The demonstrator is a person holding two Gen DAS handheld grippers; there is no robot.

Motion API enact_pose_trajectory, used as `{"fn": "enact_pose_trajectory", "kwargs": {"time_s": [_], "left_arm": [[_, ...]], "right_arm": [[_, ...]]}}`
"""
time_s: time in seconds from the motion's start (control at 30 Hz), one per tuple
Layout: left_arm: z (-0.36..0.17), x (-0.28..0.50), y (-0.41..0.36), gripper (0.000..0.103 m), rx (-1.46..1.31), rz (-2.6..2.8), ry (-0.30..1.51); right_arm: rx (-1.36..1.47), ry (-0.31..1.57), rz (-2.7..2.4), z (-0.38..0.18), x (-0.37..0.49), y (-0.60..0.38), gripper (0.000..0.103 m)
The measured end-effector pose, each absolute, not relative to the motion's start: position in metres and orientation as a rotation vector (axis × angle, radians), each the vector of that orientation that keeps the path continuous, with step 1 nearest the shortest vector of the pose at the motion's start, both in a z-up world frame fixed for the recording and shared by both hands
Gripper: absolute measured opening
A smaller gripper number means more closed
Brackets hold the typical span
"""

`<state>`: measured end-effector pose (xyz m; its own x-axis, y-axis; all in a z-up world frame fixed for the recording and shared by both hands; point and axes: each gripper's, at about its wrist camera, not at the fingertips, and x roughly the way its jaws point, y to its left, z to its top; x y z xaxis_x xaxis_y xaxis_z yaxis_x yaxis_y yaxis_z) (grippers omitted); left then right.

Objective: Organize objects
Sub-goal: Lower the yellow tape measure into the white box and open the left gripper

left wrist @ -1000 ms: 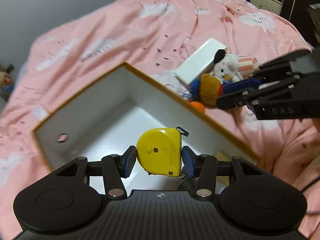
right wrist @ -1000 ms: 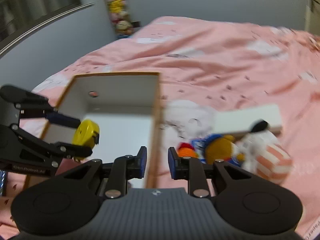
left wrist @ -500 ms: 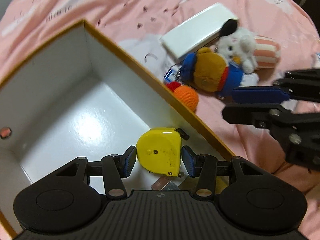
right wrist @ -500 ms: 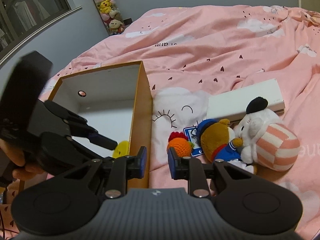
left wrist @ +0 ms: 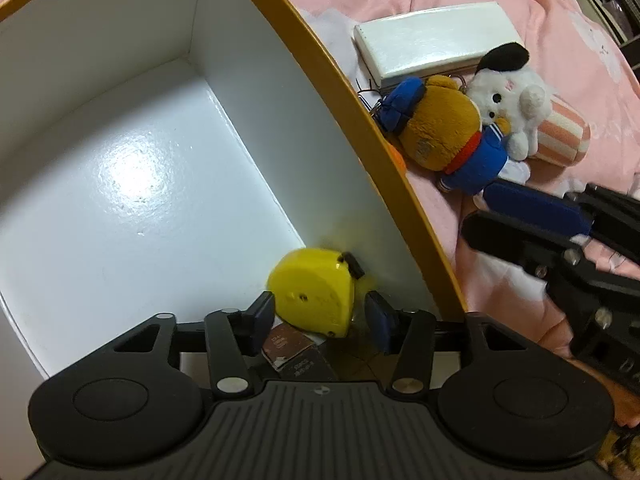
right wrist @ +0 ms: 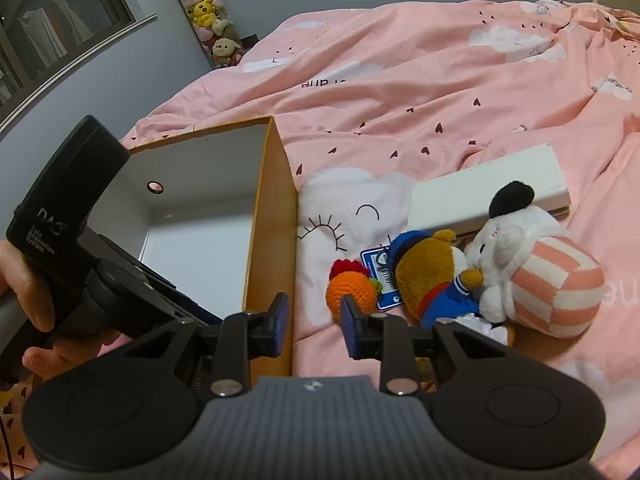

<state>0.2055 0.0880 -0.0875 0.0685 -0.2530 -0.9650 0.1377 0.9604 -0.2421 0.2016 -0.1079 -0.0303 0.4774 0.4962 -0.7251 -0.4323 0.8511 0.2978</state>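
Scattered on the pink bedspread (right wrist: 400, 92), right of the cardboard box (right wrist: 272, 216): a white flat case (right wrist: 488, 196) at 1 o'clock in the right wrist view, a white plush with striped body (right wrist: 536, 268) in front of it, a brown bear in blue (right wrist: 432, 276) pressed against that plush, and an orange crocheted toy (right wrist: 350, 290) at 12 o'clock just past the right gripper (right wrist: 314, 326). Blocking the way between the toys and the box interior: the box's orange side wall, standing upright.

Partly covered by the bear: a blue-and-white card (right wrist: 374, 264), print unreadable. Mostly hidden by the box wall in the left wrist view: the orange toy, only a sliver showing. Cut off at the frame's lower edge under the left gripper (left wrist: 320, 314): some brown packets (left wrist: 288, 346), labels too small to read.

Inside the box, white-lined, with a round hole in its far wall: the yellow tape measure (left wrist: 314, 292) in the near corner at 6 o'clock, lying against the side wall, atop the packets.

Left gripper spread, blue pads either side of the tape measure with a gap on the right pad's side, not pinching it. Right gripper parted moderately, holding nothing, hovering over the bedspread beside the box wall.
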Motion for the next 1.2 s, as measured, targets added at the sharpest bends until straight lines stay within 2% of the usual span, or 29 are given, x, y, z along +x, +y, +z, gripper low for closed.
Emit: {"fn": "enact_pose_trajectory", "kwargs": {"time_s": [0.17, 0.23, 0.33, 0.53, 0.7, 0.9, 1.2], "left_arm": [[-0.075, 0.196, 0.098, 0.062, -0.098, -0.308, 1.396], [-0.068, 0.193, 0.104, 0.05, -0.099, -0.289, 1.336], [-0.067, 0.201, 0.107, 0.036, -0.1, -0.246, 1.31], [-0.085, 0.214, 0.103, 0.025, -0.146, -0.192, 1.322], [-0.085, 0.216, 0.107, 0.021, -0.173, -0.162, 1.35], [-0.102, 0.215, 0.095, 0.011, -0.124, -0.141, 1.39], [-0.077, 0.202, 0.09, 0.013, -0.087, -0.156, 1.282]], "right_arm": [[0.079, 0.907, 0.558, -0.03, 0.203, -0.109, 0.031], [0.077, 0.905, 0.556, -0.031, 0.202, -0.108, 0.031], [0.07, 0.906, 0.555, -0.032, 0.202, -0.106, 0.031], [0.056, 0.903, 0.551, -0.032, 0.2, -0.105, 0.031], [0.055, 0.906, 0.547, -0.033, 0.202, -0.106, 0.031], [0.047, 0.915, 0.545, -0.035, 0.202, -0.104, 0.031], [0.041, 0.898, 0.525, -0.03, 0.199, -0.11, 0.031]]}}
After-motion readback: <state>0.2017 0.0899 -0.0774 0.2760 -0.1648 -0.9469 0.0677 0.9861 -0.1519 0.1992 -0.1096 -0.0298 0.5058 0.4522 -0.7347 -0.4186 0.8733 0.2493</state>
